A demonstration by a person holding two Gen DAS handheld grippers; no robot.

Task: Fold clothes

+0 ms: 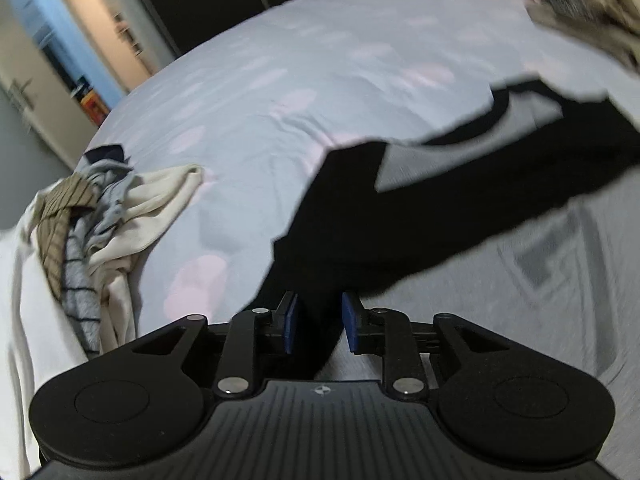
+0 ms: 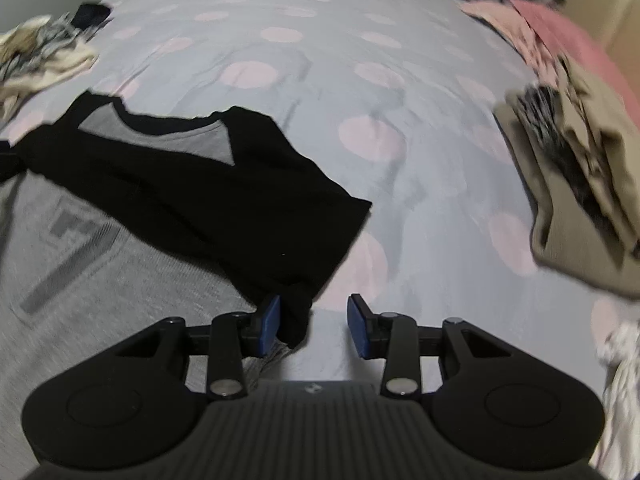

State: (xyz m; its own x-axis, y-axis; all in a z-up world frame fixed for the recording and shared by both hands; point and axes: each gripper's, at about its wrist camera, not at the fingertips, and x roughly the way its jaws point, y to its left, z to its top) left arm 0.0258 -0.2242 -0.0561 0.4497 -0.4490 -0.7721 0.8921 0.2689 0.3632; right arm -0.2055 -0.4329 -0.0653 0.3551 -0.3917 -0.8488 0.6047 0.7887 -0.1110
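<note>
A grey T-shirt with black sleeves and neckline (image 1: 500, 288) lies spread on the bed, also in the right wrist view (image 2: 120, 248). My left gripper (image 1: 319, 326) is open, its blue pads either side of the black left sleeve (image 1: 332, 240), which runs between them. My right gripper (image 2: 313, 326) is open at the black right sleeve (image 2: 240, 208); a bunched sleeve corner (image 2: 294, 316) lies against its left pad, with a gap to the right pad.
The bed has a pale blue cover with pink dots (image 2: 320, 92). An unfolded heap of cream, striped and brown clothes (image 1: 88, 220) lies at the left edge. Pink and tan clothes (image 2: 572, 128) lie at the right. A doorway (image 1: 80, 40) shows beyond.
</note>
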